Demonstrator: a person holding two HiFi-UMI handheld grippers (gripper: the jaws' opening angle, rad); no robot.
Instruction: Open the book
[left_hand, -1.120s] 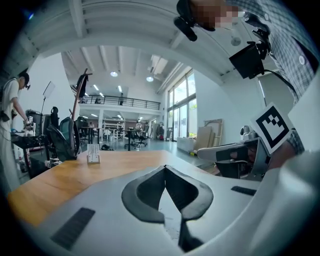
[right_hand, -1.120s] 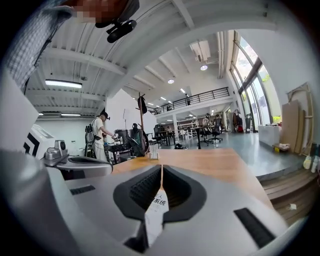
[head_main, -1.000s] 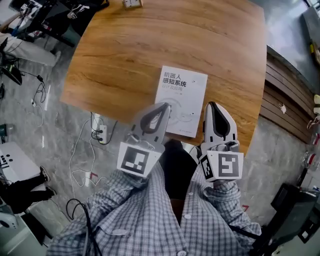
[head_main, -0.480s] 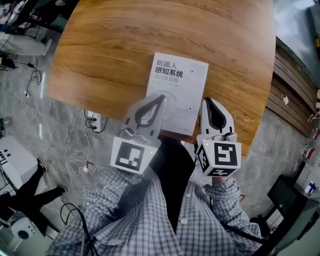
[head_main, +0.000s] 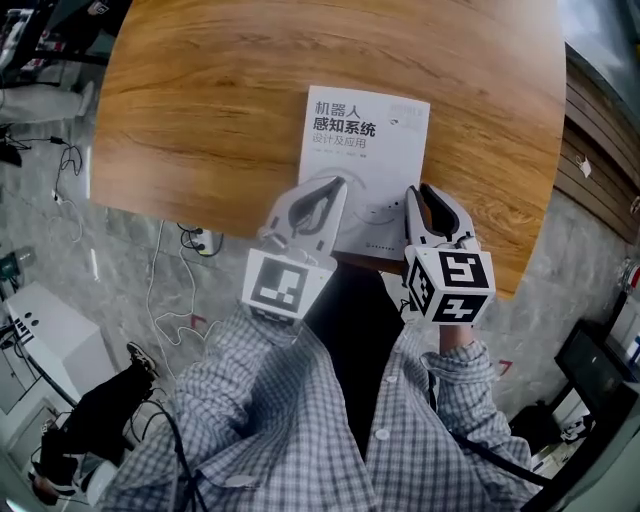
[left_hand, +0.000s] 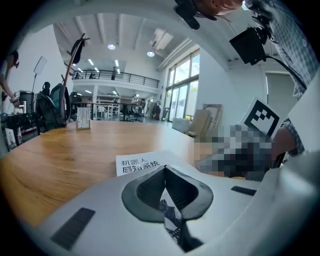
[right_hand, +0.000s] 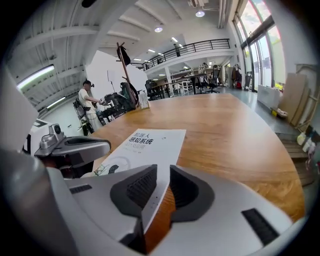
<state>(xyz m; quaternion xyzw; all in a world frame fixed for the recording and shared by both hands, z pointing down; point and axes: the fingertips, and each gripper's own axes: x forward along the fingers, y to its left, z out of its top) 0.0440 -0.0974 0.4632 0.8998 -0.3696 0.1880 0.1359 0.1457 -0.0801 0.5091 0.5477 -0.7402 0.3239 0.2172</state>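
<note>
Both grippers have sunk toward the book (head_main: 368, 150) over the last second, and their tips now show over its near corners. Closed and cover up, the book lies on the worktop (head_main: 200, 100) close to the near edge, its title toward 12 o'clock. In the head view the left gripper (head_main: 337, 184) sits at 7 o'clock of the book's middle, over the near left corner. Its jaws are pressed together at the tips with nothing held, and the cover shows just beyond them in the left gripper view. At 5 o'clock of the book's middle is the right gripper (head_main: 421, 191), by the book's right edge. Its jaws stand a little apart and hold nothing. Through that gap the right gripper view shows the book's edge and bare wood. Whether either tip touches the cover cannot be told.
</note>
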